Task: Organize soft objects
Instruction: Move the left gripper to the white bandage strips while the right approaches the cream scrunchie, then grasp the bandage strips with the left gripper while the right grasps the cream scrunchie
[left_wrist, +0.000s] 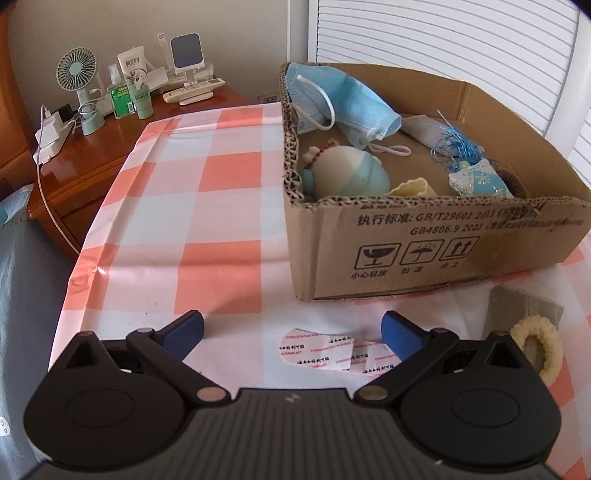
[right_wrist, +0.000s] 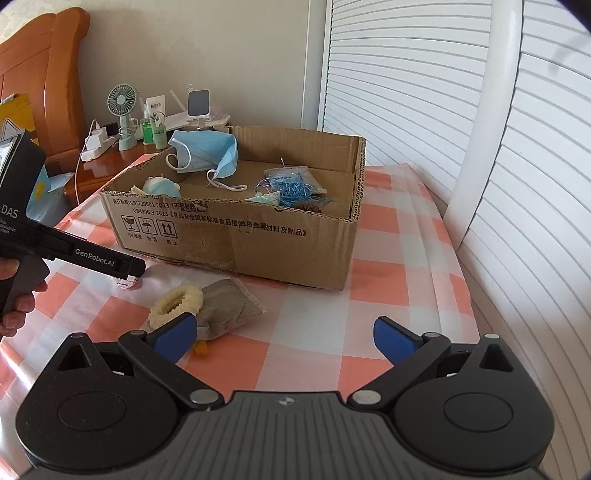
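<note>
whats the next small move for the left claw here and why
Probably lower the left claw, which is open and empty, onto the flat sachets lying between its fingers on the tablecloth, then close; they are still outside the cardboard box.

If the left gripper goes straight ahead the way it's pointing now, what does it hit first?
Probably the cardboard box. The left gripper is open and empty over the pink packets on the tablecloth; the box's front wall stands just ahead, slightly right, though depth is hard to judge.
</note>
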